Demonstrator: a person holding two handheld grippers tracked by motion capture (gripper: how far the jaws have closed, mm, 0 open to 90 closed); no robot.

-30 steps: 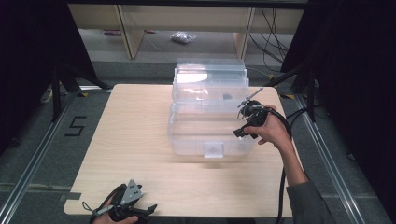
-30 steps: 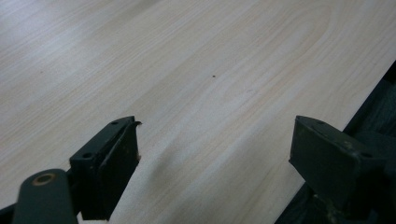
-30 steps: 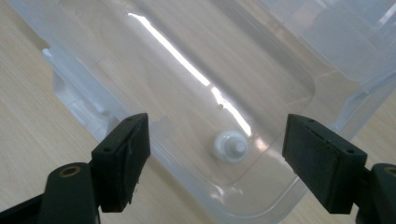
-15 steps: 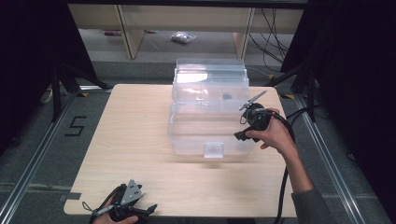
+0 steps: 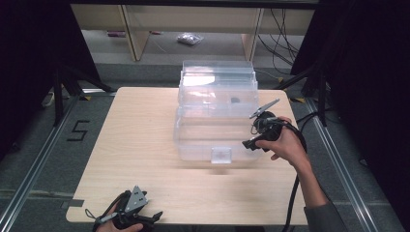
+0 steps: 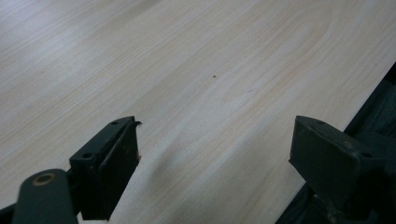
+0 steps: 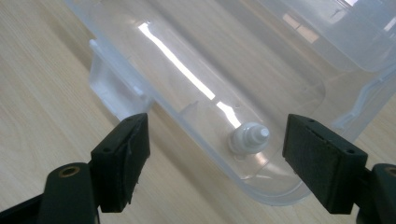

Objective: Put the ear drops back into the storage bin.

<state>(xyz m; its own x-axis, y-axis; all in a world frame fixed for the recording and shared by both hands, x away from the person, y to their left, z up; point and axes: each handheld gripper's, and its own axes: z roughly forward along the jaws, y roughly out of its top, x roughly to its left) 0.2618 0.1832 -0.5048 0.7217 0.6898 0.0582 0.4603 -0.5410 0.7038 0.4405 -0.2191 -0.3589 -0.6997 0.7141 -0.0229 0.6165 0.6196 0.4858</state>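
Observation:
A clear plastic box [image 5: 208, 133] stands in the middle of the wooden table [image 5: 140, 145], its lid [image 5: 217, 79] swung open toward the far side. My right gripper [image 5: 253, 139] is held at the box's right end. In the right gripper view my right gripper [image 7: 217, 140] is open, and a small white knob [image 7: 250, 136] on the clear box wall [image 7: 196, 70] lies between its jaws, untouched. My left gripper [image 5: 144, 220] rests at the table's front left edge. Its jaws in the left gripper view [image 6: 217, 135] are open over bare wood, with nothing between them.
A clear latch tab [image 5: 221, 154] hangs on the box's front wall, and a small dark item [image 5: 235, 100] lies inside near the back. Wooden shelving [image 5: 130, 29] and cables [image 5: 285, 34] stand beyond the table. Metal rails [image 5: 34, 169] run along both sides.
The right hand has shifted a little at the box's right end, with its jaws staying apart. The left gripper has not moved.

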